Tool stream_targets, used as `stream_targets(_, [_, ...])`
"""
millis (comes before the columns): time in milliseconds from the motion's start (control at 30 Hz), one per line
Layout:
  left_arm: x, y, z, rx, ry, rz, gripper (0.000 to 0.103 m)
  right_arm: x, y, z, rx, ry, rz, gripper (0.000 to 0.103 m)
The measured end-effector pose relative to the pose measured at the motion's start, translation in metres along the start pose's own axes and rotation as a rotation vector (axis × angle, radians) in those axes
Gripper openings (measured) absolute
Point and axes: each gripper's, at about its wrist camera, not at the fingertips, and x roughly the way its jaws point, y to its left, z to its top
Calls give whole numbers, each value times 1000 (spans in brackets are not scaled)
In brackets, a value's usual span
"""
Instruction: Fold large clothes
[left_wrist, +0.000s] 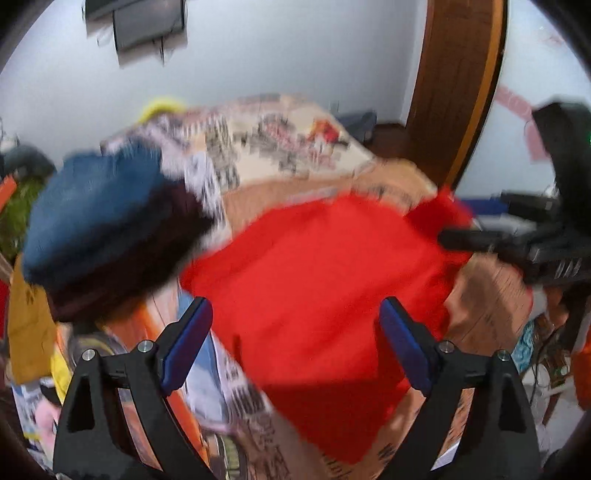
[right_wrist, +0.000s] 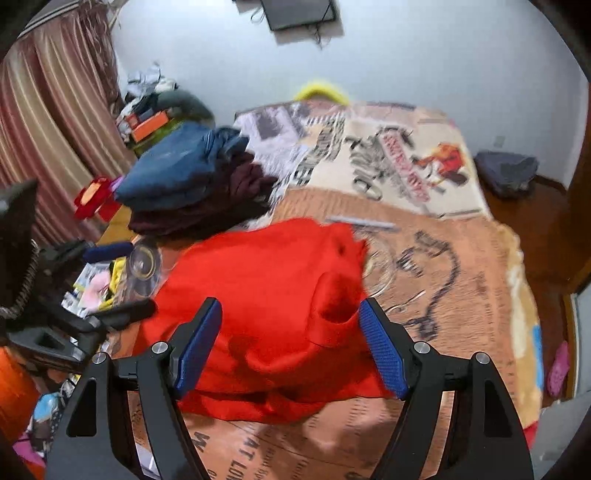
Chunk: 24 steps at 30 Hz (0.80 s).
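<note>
A red garment (left_wrist: 325, 280) lies crumpled on the bed, blurred in both views. My left gripper (left_wrist: 295, 306) hangs open just above its near part, with cloth showing in the gap but neither blue pad pressing on it. In the right wrist view the same red garment (right_wrist: 258, 288) bulges upward in the middle. My right gripper (right_wrist: 291, 306) is open above it, holding nothing. The right gripper's fingers (left_wrist: 465, 238) show at the garment's right corner in the left wrist view. One of the left gripper's fingers (right_wrist: 125, 312) shows at its left edge in the right wrist view.
A stack of folded clothes (right_wrist: 177, 170), blue over dark maroon, sits at the bed's left, also visible as a blurred stack (left_wrist: 96, 214). The printed blanket (right_wrist: 461, 295) covers the bed. A cluttered side table (right_wrist: 92, 291) stands at the left, curtains (right_wrist: 48, 129) behind it, and a wooden door frame (left_wrist: 461, 85) to the right.
</note>
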Motion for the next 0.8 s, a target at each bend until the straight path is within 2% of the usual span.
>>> stream_targets(100, [32, 7, -26, -30, 102, -60, 93, 20, -11, -8, 33, 52, -32, 73])
stream_targets(267, [37, 8, -45, -60, 101, -104, 97, 41, -47, -34, 78, 177, -109, 75])
stream_targets(400, [35, 1, -56, -52, 108, -113, 97, 32, -62, -47, 62, 173, -116, 76])
stream_targets(600, [25, -15, -59, 38, 87, -52, 97, 20, -58, -49, 9, 155, -168, 75])
stream_targets(733, [6, -8, -53, 17, 40, 0, 97, 11, -51, -34, -28, 154, -180, 76])
stream_targets(800, [-9, -1, -47, -6, -16, 65, 97, 3, -42, -22, -56, 143, -168, 75])
